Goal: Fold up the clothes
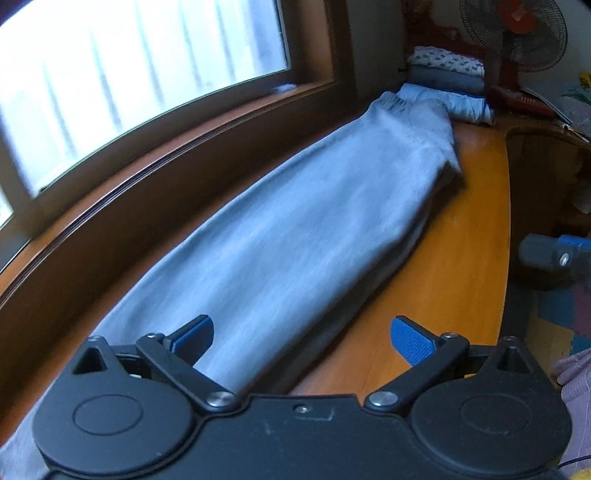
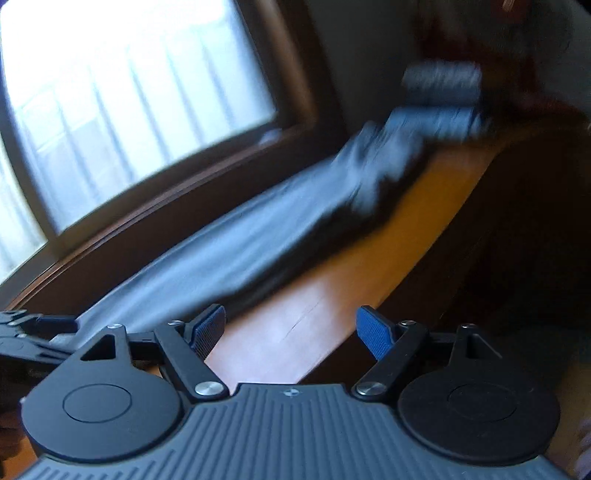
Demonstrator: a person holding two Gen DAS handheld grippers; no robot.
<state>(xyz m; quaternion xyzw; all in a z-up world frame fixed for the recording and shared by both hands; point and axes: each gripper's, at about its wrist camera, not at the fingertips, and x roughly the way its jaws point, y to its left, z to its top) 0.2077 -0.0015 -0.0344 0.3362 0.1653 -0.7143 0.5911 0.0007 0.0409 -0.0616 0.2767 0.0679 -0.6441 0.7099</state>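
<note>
Fingers (image 1: 301,338) L apart, empty | R fingers (image 2: 291,328) apart, over trousers (image 1: 295,221) edge prob.

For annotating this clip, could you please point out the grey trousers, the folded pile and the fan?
grey trousers (image 1: 295,221), left wrist view, mid-leg.
folded pile (image 1: 447,74), left wrist view, middle layer.
fan (image 1: 517,22), left wrist view, red hub.

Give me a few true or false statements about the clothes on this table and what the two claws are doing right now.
1. The grey trousers lie stretched out along the wooden table. True.
2. The left claw is clamped on the trousers. False: it is open, holding nothing.
3. Folded clothes are stacked beyond the waistband. True.
4. The right claw grips a shirt. False: it is open and empty, above the table.
5. A fan stands at the far end. True.
</note>
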